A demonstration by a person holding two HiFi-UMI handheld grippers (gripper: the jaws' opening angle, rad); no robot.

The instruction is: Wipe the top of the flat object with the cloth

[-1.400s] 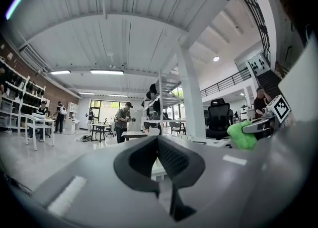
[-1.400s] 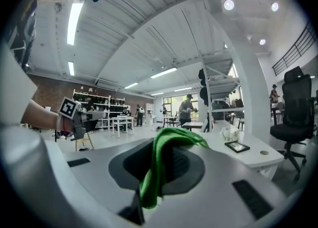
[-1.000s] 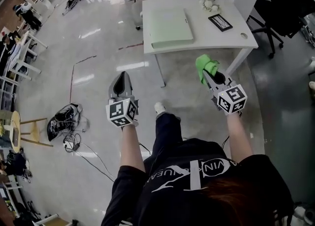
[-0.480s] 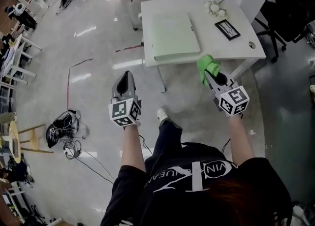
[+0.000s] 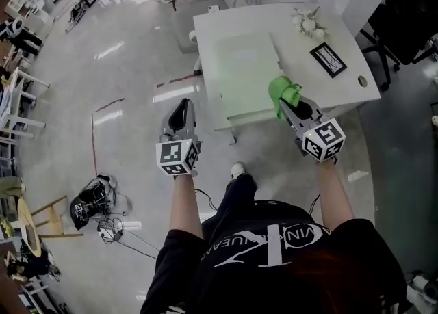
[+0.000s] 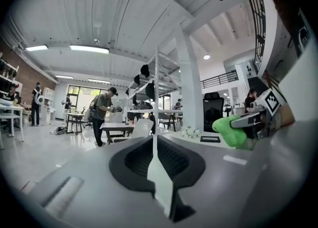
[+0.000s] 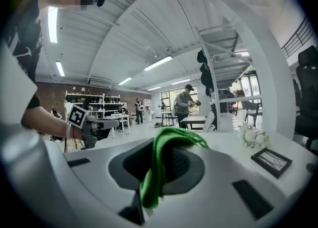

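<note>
A pale green flat folder [image 5: 248, 74] lies on the white table [image 5: 219, 22], reaching to its near edge. My right gripper [image 5: 287, 102] is shut on a green cloth [image 5: 283, 92] [image 7: 158, 170], held just above the folder's near right corner. The cloth bunches out past the jaw tips. My left gripper [image 5: 182, 109] hangs over the floor to the left of the table, jaws shut with nothing between them [image 6: 155, 148]. In the left gripper view the right gripper with the green cloth [image 6: 229, 130] shows at the right.
A black framed picture [image 5: 328, 59] and white flowers [image 5: 308, 24] sit on the table's right part. Black office chairs stand at the far right [image 5: 404, 25]. A black bag with cables [image 5: 89, 200] lies on the floor at left. People stand by desks in the background.
The table and folder have come closer and lower in the head view. The right gripper with the cloth now sits over the folder's near edge; the left gripper stays beside the table.
</note>
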